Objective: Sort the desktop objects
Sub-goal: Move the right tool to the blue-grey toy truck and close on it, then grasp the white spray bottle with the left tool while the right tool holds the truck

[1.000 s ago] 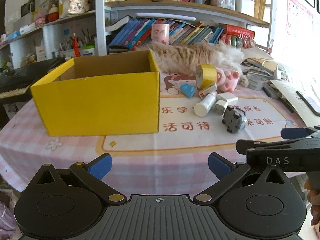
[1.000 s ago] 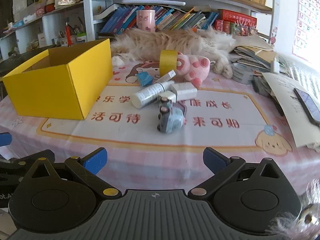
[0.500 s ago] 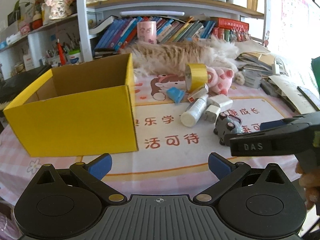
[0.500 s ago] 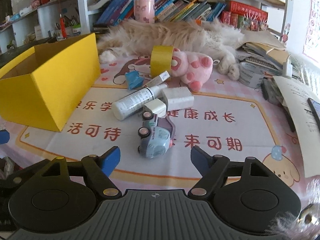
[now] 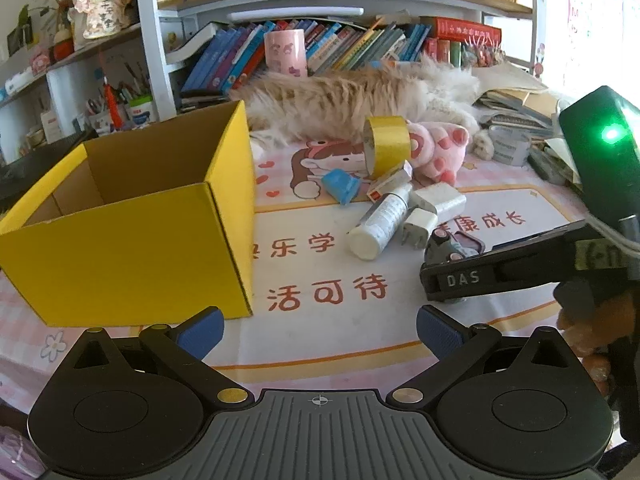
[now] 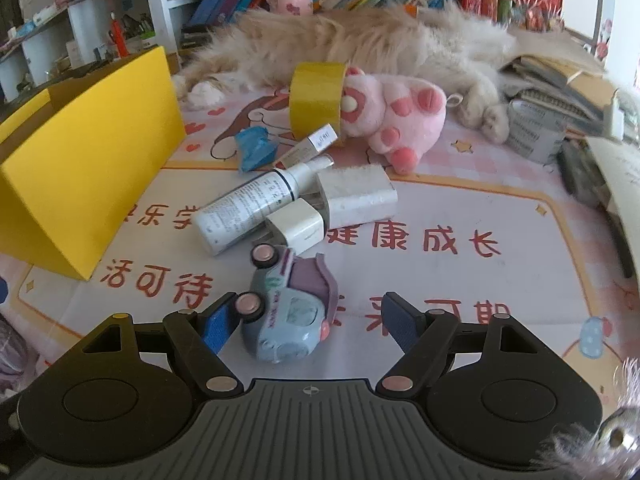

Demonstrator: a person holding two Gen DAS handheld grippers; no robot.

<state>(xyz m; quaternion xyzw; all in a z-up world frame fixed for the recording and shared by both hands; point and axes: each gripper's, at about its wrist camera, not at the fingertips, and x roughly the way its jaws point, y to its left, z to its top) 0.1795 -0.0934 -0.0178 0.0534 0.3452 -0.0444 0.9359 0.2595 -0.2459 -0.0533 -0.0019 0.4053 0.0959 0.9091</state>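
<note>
A grey-blue toy car lies on its side on the printed mat, and it stands between the jaws of my right gripper. The left pad is right at a wheel. The right pad is apart from the car, so the gripper is open. Behind the car lie a white bottle, two white chargers, a blue piece, yellow tape and a pink plush. My left gripper is open and empty, near the yellow box. The left wrist view shows the right gripper's finger beside the car.
A fluffy cat lies along the back of the table below the bookshelves. Stacked papers and notebooks crowd the right side. The open yellow box stands at the left. A hand holds the right gripper.
Both grippers have moved forward toward the pile. The right gripper's jaws have narrowed from wide open and now straddle the toy car. The left gripper has stayed open.
</note>
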